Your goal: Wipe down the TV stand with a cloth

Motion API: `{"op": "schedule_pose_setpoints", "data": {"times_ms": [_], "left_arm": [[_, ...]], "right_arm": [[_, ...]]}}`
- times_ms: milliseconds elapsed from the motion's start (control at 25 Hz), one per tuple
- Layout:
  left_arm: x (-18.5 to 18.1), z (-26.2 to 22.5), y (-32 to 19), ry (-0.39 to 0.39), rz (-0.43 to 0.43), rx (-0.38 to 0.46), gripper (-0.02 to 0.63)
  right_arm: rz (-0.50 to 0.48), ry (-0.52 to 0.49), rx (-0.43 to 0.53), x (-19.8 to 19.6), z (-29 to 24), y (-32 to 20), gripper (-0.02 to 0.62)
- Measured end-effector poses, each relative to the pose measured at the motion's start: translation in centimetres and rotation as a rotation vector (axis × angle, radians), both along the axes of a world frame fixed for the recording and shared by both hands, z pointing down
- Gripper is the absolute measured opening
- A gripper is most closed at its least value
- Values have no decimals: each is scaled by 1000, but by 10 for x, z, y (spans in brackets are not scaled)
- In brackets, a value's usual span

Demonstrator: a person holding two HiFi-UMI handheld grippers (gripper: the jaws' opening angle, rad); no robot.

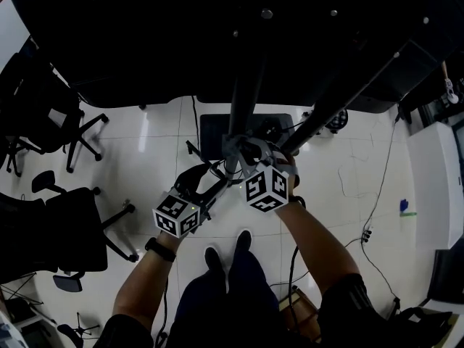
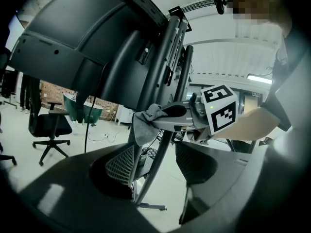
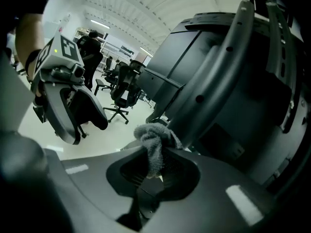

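The right gripper was clamped on a bunched grey cloth, pressing it against the upright post of the TV stand, below the screen. The left gripper hung just beside it, jaws apart and empty. I judged the wiping mid-way. No surface showed what was already clean, and the base looked left to do.

Office: swivel chairs, white tiled floor

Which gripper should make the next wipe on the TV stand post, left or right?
Right. The right gripper is shut on the grey cloth, which touches the stand's post. The left gripper is open and holds nothing.
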State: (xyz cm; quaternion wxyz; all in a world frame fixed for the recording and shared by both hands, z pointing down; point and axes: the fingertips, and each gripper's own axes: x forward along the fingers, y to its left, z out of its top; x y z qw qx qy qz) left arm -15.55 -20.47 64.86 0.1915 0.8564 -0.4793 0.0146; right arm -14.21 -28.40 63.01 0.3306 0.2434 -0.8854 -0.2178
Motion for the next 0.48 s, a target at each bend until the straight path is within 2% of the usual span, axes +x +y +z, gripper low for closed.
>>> {"op": "schedule_pose_setpoints", "data": {"times_ms": [480], "left_arm": [[-7,98,-18,-6,-4,-112,290]], "right_arm": [[2,61,-139,-2,112,4,35]]}}
